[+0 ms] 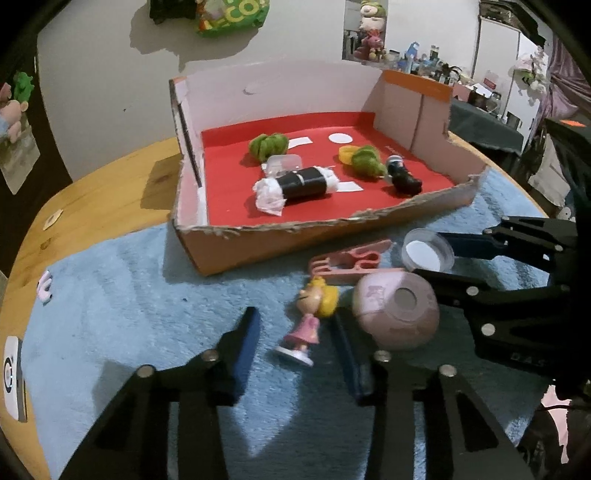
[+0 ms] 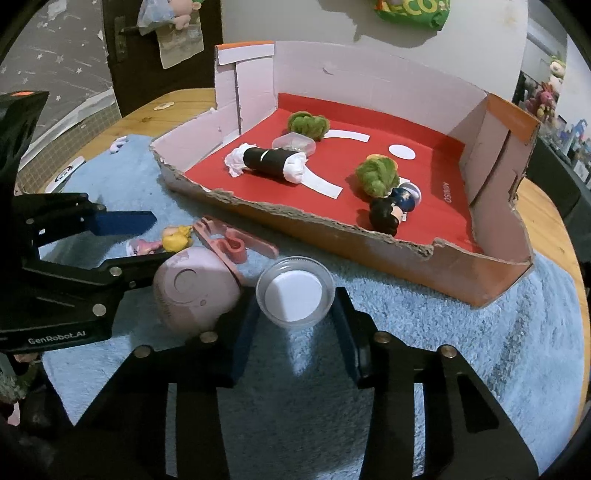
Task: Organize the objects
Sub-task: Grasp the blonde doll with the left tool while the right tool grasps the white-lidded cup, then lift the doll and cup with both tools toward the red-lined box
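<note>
A blonde doll in a pink dress (image 1: pixel 308 319) lies on the blue towel (image 1: pixel 147 295) between the open fingers of my left gripper (image 1: pixel 299 332). A clear round dish with a white disc (image 2: pixel 294 291) sits between the open fingers of my right gripper (image 2: pixel 295 317); it also shows in the left wrist view (image 1: pixel 426 254). A pink round device (image 1: pixel 395 310) and a pink clip (image 1: pixel 351 260) lie between the two. The cardboard box (image 1: pixel 258 240) with a red floor holds a black roll (image 1: pixel 299 184), green plush pieces (image 1: pixel 267 146) and a dark-haired figurine (image 2: pixel 391 210).
The round wooden table (image 1: pixel 92 199) carries the towel and box. A white card (image 1: pixel 13 376) lies at the towel's left edge. The wall is close behind the box, with a green bag (image 1: pixel 229 16) hanging on it. Cluttered shelves stand at the far right.
</note>
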